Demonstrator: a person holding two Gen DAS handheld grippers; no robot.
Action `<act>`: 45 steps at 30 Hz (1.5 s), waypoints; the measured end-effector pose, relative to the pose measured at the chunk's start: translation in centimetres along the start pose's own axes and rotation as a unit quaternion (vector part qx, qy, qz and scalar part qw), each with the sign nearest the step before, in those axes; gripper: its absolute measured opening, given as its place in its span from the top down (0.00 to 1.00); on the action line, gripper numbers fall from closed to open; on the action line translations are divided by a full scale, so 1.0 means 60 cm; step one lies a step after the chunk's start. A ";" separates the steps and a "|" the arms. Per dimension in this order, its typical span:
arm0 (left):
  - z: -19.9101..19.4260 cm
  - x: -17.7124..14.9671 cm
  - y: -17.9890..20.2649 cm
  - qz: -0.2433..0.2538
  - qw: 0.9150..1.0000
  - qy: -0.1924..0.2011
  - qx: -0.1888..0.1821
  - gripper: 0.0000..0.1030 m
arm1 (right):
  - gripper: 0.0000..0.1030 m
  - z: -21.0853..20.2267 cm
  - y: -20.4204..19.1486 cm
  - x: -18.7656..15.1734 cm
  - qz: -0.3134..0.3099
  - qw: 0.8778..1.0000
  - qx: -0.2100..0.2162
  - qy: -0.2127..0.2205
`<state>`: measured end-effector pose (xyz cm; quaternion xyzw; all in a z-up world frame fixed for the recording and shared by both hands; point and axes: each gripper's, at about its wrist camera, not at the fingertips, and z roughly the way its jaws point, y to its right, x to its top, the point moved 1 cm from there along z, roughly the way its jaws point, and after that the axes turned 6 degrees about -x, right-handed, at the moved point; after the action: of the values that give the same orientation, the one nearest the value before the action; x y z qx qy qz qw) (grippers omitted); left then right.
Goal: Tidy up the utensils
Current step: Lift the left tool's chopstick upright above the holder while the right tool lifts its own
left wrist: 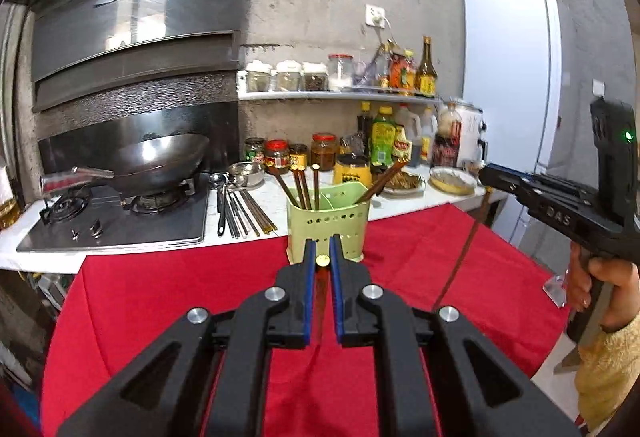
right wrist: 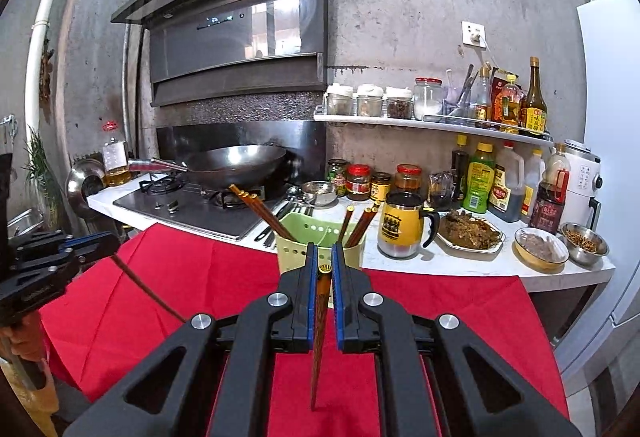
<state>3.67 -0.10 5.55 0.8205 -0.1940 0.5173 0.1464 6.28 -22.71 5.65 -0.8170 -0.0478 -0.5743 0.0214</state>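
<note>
Gripping, left gripper (left wrist: 322,260): its jaws are clenched on a brown chopstick (left wrist: 320,301) with a gold cap, the shaft running down between the blue pads over the red cloth (left wrist: 160,301).
Right gripper (right wrist: 325,268): its jaws pinch a second brown chopstick (right wrist: 319,337) just below its gold-capped end; the pointed tip hangs above the red cloth (right wrist: 440,317).
Cross views: the right gripper (left wrist: 486,173) shows at the right edge of the left camera with its chopstick (left wrist: 464,249) slanting down; the left gripper (right wrist: 112,237) shows at the left edge of the right camera with its chopstick (right wrist: 148,289) doing likewise.
Holder: a pale green perforated utensil holder (left wrist: 326,225) stands upright at the far edge of the cloth, just beyond both sets of jaws, with several chopsticks (left wrist: 304,189) leaning inside it.
Bench: loose utensils (left wrist: 240,211) lie beside the gas stove (left wrist: 120,225); a wok (left wrist: 160,161) sits on a burner.
Nearby: a yellow mug (right wrist: 404,223) and a plate of food (right wrist: 470,233) stand right of the utensil holder (right wrist: 320,241).
</note>
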 end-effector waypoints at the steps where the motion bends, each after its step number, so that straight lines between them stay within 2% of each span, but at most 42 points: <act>1: 0.004 0.004 0.007 0.012 1.000 -0.006 0.005 0.93 | 0.92 0.001 0.000 0.000 0.000 1.000 -0.002 0.000; 9: 0.034 0.010 0.025 0.021 1.000 -0.003 -0.010 0.93 | 0.91 0.018 0.003 -0.013 0.002 1.000 -0.006 0.001; 11: 0.052 0.001 0.024 0.016 1.000 -0.012 -0.012 0.93 | 0.92 0.024 0.002 -0.020 0.004 1.000 0.000 -0.006; 14: 0.073 -0.015 0.024 0.012 0.999 -0.032 -0.011 0.93 | 0.92 0.051 -0.004 -0.050 -0.001 0.999 0.016 -0.041; 19: 0.102 -0.048 0.021 0.007 0.997 -0.071 -0.005 0.93 | 0.92 0.083 -0.012 -0.097 -0.008 0.996 0.019 -0.084; 23: 0.119 -0.073 0.014 0.003 0.994 -0.105 0.001 0.93 | 0.92 0.080 -0.017 -0.113 -0.014 0.996 0.013 -0.092; 29: 0.112 -0.072 0.013 0.000 0.995 -0.102 0.000 0.94 | 0.94 0.072 -0.024 -0.112 -0.028 0.995 0.013 -0.092; 36: 0.116 -0.023 0.012 0.007 0.997 -0.080 -0.007 0.94 | 0.93 0.098 -0.016 -0.078 -0.014 0.997 0.020 -0.075; 40: 0.117 0.052 0.018 0.019 0.999 -0.032 -0.013 0.94 | 0.93 0.114 -0.027 -0.014 -0.017 0.999 0.033 -0.028; 45: 0.132 0.147 0.019 0.024 0.999 0.018 -0.021 0.93 | 0.93 0.137 -0.032 0.073 -0.017 0.999 0.027 0.039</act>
<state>12.84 -6.10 10.23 0.8027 -0.2216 0.5316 0.1548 15.27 -19.84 6.93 -0.7921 -0.0762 -0.6046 0.0352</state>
